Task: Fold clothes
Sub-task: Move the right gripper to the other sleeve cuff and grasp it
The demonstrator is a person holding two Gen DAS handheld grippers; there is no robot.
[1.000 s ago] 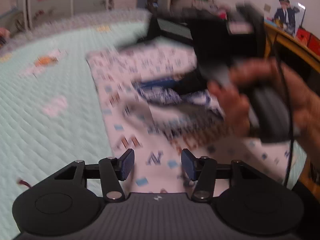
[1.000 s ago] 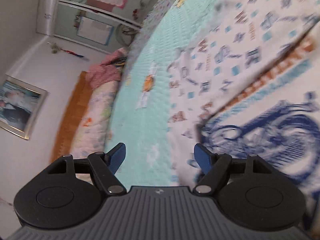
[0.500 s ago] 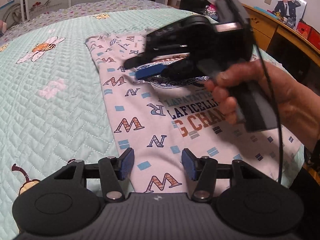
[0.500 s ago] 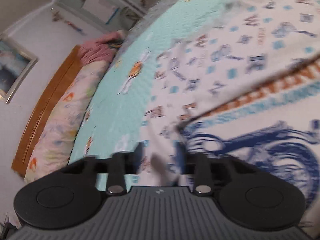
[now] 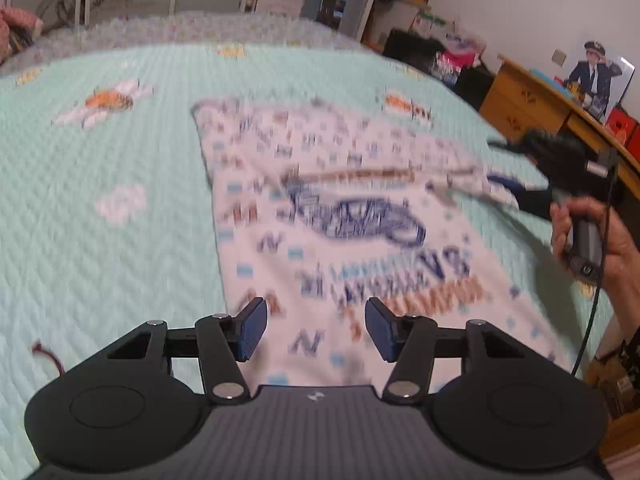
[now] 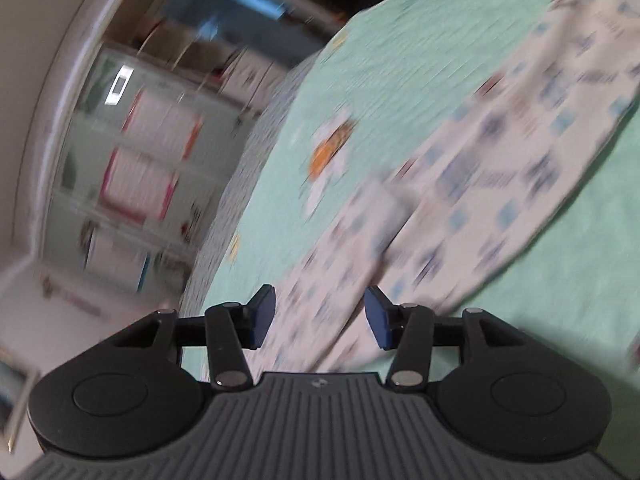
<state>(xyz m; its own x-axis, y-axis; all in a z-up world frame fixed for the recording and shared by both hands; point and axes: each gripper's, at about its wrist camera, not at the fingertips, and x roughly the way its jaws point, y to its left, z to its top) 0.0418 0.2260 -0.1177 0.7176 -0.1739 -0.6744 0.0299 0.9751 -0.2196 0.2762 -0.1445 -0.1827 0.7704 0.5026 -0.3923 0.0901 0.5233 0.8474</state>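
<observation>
A white shirt (image 5: 360,216) with scattered letters and a blue chest print lies flat on the mint quilt (image 5: 100,260). My left gripper (image 5: 316,328) hovers open over the shirt's near hem, with nothing between its pads. In the left wrist view my right gripper (image 5: 508,190) is at the shirt's right edge, held by a hand (image 5: 616,248). A ridge of cloth rises toward it. The right wrist view is blurred. There the right gripper (image 6: 320,316) stands open low over a sleeve of the shirt (image 6: 500,184), and cloth runs under the gap between its fingers.
The quilt (image 6: 400,60) spreads wide to the left of the shirt, with a bee motif (image 5: 108,100). A wooden desk (image 5: 520,100) stands off the bed's right side. Cupboards (image 6: 140,160) line the far wall. A pink pillow (image 5: 16,26) sits far left.
My right gripper swung from above the shirt's chest out to its right edge, narrowing on the way and then spreading again. My left gripper stayed open above the near hem.
</observation>
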